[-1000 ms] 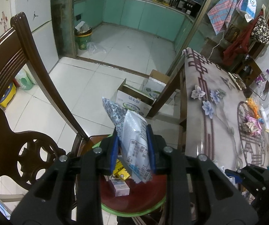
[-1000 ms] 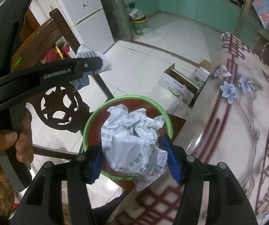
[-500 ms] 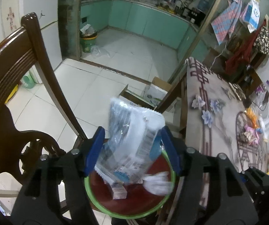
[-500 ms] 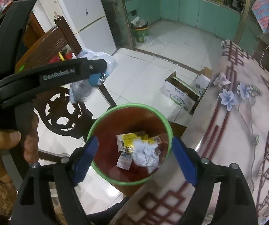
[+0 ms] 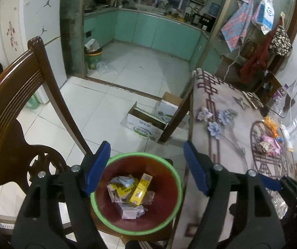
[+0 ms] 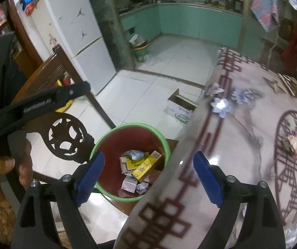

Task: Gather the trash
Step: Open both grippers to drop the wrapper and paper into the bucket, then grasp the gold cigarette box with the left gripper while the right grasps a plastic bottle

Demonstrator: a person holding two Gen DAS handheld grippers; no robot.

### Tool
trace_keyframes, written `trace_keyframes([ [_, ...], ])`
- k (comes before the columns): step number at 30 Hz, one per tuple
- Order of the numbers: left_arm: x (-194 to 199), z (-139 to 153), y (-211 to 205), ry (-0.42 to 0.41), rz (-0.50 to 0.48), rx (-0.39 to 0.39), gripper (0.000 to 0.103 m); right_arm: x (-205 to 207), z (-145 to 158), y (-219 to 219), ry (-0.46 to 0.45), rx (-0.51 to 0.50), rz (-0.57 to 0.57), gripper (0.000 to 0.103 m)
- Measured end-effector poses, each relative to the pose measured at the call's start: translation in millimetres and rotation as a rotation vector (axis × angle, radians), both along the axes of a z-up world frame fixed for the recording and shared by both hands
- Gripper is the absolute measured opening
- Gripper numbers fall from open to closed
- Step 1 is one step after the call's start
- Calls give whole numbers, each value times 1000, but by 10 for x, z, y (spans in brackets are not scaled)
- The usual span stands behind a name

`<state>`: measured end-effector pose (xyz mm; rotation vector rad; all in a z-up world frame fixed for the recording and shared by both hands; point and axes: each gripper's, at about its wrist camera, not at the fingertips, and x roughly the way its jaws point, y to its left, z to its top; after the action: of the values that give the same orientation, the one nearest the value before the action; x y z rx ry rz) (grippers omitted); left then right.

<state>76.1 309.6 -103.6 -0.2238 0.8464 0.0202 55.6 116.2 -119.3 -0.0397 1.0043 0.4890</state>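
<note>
White-tiled dining area, patterned table (image 5: pixel 221 145) beside a wooden chair (image 5: pixel 13 108).

Left gripper (image 5: pixel 146 166) and right gripper (image 6: pixel 148 176) both hang released, jaws spread wide, gripping nothing. Green-rimmed bin (image 5: pixel 170 165) stands just off the table's near edge; yellow carton (image 5: pixel 141 188), crumpled paper (image 6: pixel 142 186) and wrappers lie inside it. More wrappers (image 5: pixel 269 145) remain near the table's far right edge.

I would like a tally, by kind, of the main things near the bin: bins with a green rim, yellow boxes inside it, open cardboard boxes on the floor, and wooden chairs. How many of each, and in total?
Green-rimmed bin: 1
Yellow boxes in it: 2
Open cardboard boxes on the floor: 2
Wooden chair: 1
Total: 6
</note>
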Motion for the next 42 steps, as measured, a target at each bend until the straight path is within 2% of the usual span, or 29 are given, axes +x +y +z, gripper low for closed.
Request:
trace_keyframes([
  [9,-163,-2,-561,13,-63,22,70,-180,38,-562,-4,15,-77,85],
  [15,-225,-8,-1072,21,-117,22,70,-292,61,-1242,-12,-16,-169,85],
  [18,-268,-15,-1420,28,-156,20,70,-361,54,-1772,-13,-69,-227,85],
  [22,-366,-93,-1837,51,-201,1,75,-494,38,-2460,-26,-208,-254,85],
  [25,-429,-254,-2275,104,-264,-25,75,-571,-44,-2886,-8,-302,-245,85],
  [30,-571,-732,-3044,246,-388,-71,75,-695,-238,-3474,25,-413,-181,85],
  [33,-584,-1064,-3395,361,-406,-91,75,-739,-346,-3610,37,-440,-92,86],
  [35,-580,-1204,-3518,399,-386,-100,75,-754,-461,-3642,57,-474,11,90],
  [39,-584,-1400,-3832,445,-400,-54,75,-748,-696,-3641,99,-533,168,90],
  [41,-582,-1467,-3901,464,-395,-48,74,-719,-790,-3660,100,-565,216,90],
  [42,-586,-1469,-3927,456,-388,-35,70,-702,-830,-3672,102,-574,233,90],
])
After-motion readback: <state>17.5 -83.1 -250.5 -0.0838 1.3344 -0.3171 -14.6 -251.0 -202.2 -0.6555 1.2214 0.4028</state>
